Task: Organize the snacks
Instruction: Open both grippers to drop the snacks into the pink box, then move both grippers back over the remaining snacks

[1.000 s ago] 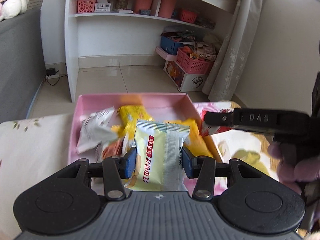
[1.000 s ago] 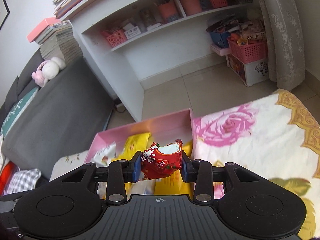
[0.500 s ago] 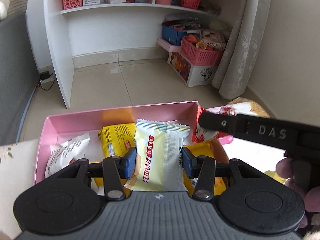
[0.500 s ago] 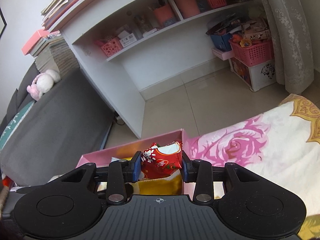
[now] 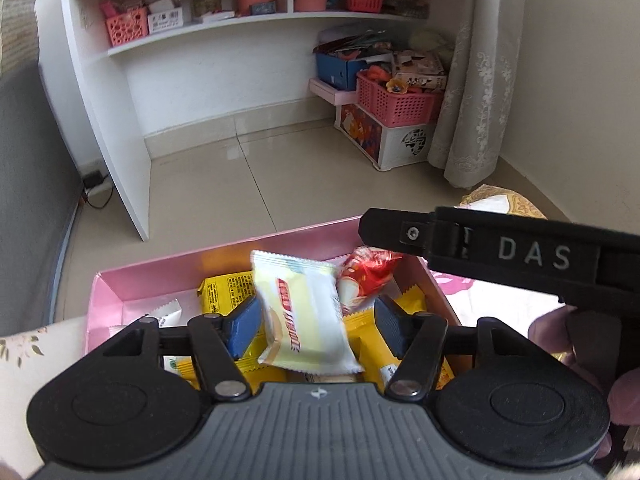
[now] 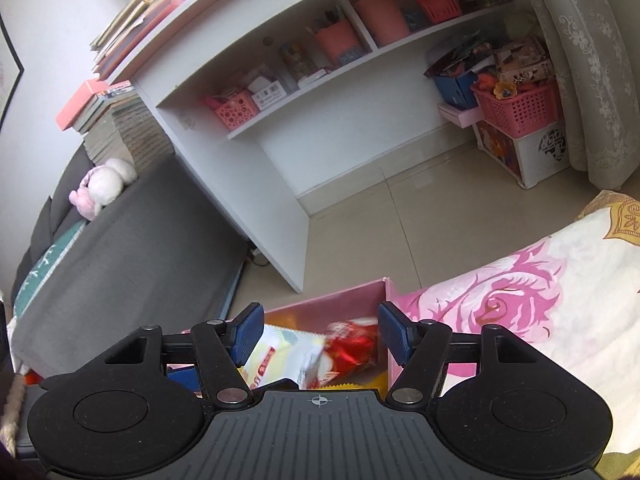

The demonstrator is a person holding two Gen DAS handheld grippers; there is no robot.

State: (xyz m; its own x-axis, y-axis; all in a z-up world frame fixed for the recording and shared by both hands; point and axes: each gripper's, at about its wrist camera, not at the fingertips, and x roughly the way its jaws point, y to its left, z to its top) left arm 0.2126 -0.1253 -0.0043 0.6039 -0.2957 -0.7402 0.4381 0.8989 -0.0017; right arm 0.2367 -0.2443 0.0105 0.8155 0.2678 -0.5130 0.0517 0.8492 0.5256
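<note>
A pink box (image 5: pixel 224 260) sits on the flowered cloth and holds several snack packets. My left gripper (image 5: pixel 316 326) is open over the box, and a pale yellow packet (image 5: pixel 304 316) is loose between its jaws, tilted and dropping free. My right gripper (image 6: pixel 320 334) is open above the box's right end (image 6: pixel 380 292). A red packet (image 5: pixel 366 274) falls below it, also showing in the right wrist view (image 6: pixel 352 350), beside the pale packet (image 6: pixel 280 354). Yellow packets (image 5: pixel 226 294) lie in the box.
The right gripper's black arm (image 5: pixel 500 244) crosses the left wrist view at the right. A white shelf unit (image 6: pixel 280 92) and pink basket (image 5: pixel 394 98) stand beyond on the tiled floor. A grey sofa (image 6: pixel 120 240) is on the left. The flowered cloth (image 6: pixel 520 300) spreads to the right.
Both grippers have opened. The pale yellow packet and the red packet have left the jaws and are dropping into the pink box. Both grippers moved forward over the box.
</note>
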